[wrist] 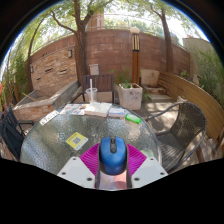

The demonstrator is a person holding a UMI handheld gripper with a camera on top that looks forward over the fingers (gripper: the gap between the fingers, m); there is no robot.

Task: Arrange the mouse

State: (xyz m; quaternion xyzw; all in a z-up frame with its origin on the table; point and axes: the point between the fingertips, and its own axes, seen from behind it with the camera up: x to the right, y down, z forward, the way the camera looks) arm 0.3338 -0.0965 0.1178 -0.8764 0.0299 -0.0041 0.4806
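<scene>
— Mouse (112, 152) position?
— Between the gripper (112, 168) fingers, clamped by both pads over the glass table (50, 140).
— Progress?
— Picked up, I judge; placing it remains.

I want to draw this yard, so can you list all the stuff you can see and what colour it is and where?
mouse: one, blue and black, between the gripper fingers
table: one, round glass top, under the mouse
yellow square: one, on the table, beyond the left finger
white cup: one, past the table's far edge
planter box: one, pale, beyond the table
brick wall: one, reddish, at the back
trees: several, by the wall
gripper: one, white fingers with pink pads, around the mouse
</scene>
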